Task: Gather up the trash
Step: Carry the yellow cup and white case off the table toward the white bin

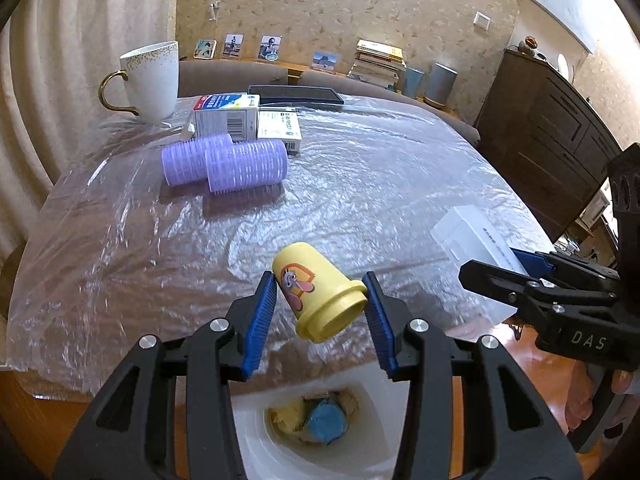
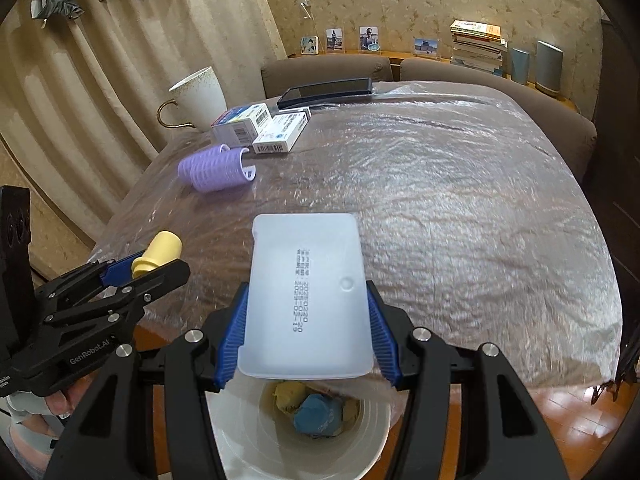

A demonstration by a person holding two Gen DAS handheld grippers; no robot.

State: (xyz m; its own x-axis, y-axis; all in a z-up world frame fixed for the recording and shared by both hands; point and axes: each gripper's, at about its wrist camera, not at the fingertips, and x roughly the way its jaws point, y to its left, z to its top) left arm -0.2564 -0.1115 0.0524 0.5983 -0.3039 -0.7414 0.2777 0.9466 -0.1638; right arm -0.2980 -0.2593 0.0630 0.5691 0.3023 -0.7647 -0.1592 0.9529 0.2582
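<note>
My left gripper (image 1: 320, 300) is shut on a small yellow cup (image 1: 318, 292) with a cartoon print, held tilted above the table's near edge; it also shows in the right wrist view (image 2: 158, 256). My right gripper (image 2: 306, 328) is shut on a flat translucent white plastic box (image 2: 306, 296) with printed dates, seen at the right of the left wrist view (image 1: 476, 252). A white bin (image 2: 372, 440) stands below both grippers on the floor, with yellow and blue trash inside; it also shows in the left wrist view (image 1: 256, 440).
The table (image 2: 460, 208) is covered with clear plastic film. At its far left lie purple hair rollers (image 1: 224, 164), two medicine boxes (image 1: 228, 116), a white mug (image 1: 150, 80) and a dark tablet (image 1: 294, 94). A dark cabinet (image 1: 548, 140) stands at the right.
</note>
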